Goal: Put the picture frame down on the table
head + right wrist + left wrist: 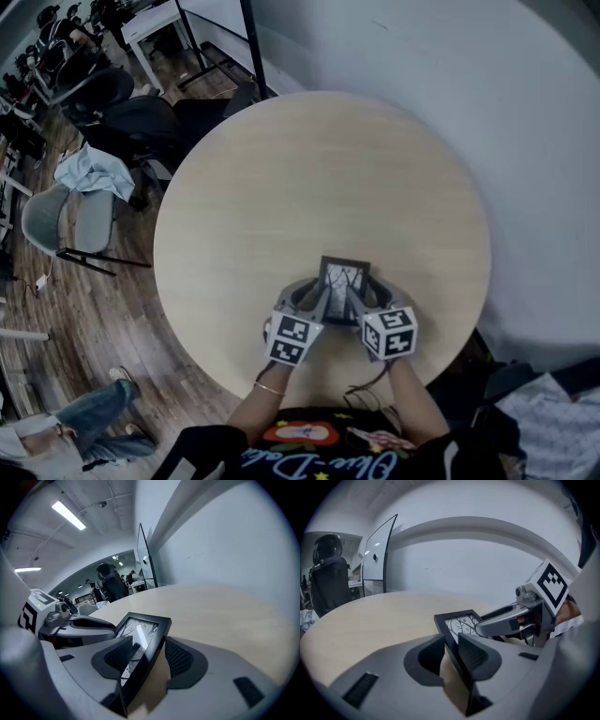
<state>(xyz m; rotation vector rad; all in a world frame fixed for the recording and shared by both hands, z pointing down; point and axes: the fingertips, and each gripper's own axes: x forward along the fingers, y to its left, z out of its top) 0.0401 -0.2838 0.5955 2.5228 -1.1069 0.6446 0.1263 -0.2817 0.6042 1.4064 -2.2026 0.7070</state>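
A small black picture frame [342, 279] with a tree print stands tilted at the near edge of the round wooden table [309, 159], between my two grippers. In the left gripper view the picture frame [459, 622] sits slanted in my left gripper [451, 651], whose pads touch its front and back. My left gripper [314, 298] is at the frame's left side. My right gripper [370, 298] is at its right side. In the right gripper view the picture frame [143, 634] lies between the jaws of my right gripper [149, 656], with a gap to the right pad [180, 658].
Office chairs [80, 216] and a cloth [89, 173] stand on the wood floor left of the table. A person's legs [94, 412] show at the lower left. A pale wall runs behind the table, with a glass panel [377, 550] at its end.
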